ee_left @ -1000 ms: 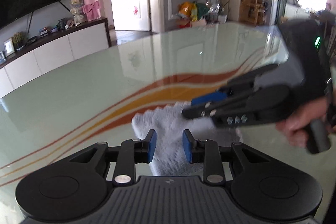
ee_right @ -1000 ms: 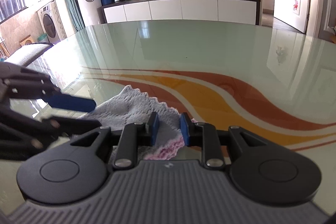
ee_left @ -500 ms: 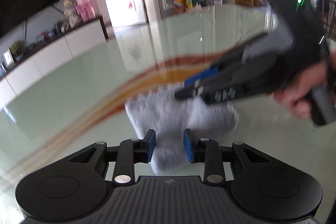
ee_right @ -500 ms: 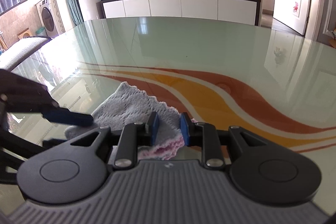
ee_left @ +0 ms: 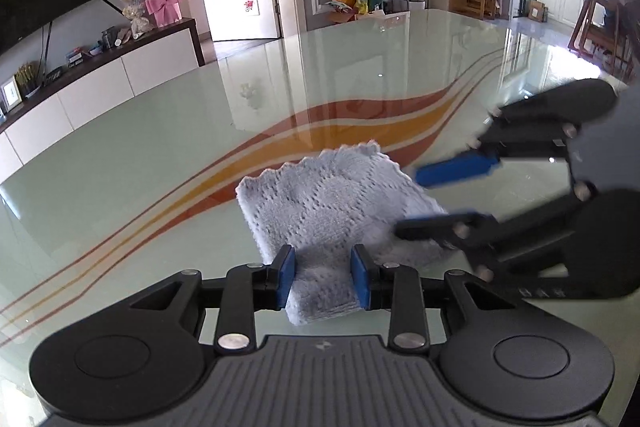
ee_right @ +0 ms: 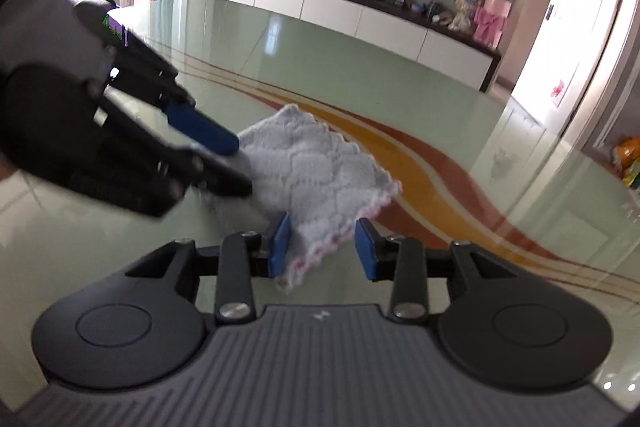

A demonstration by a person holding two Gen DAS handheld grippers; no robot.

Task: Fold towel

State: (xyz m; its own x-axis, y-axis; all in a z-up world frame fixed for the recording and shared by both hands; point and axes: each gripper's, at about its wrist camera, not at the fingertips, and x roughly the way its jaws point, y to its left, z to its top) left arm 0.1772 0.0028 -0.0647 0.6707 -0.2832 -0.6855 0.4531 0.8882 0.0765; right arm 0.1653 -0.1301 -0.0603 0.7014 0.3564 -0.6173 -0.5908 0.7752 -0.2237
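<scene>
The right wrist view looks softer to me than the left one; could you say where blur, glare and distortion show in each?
Right wrist view: the left gripper is motion-smeared, the towel slightly soft, and the doorway blows out white. Left wrist view: the towel weave is crisp, only the right gripper blurs, and the glass table mirrors door and window. Both views bend straight lines, fisheye fashion.

I count one towel point(ee_left: 336, 211), folded, lying at the frame's center on one glass table point(ee_left: 160, 155). Two grippers are in view: my left gripper point(ee_left: 323, 277) at bottom center and my right gripper point(ee_left: 436, 199) at the right edge. Upper left, I see one pink gift box point(ee_left: 162, 1).
</scene>
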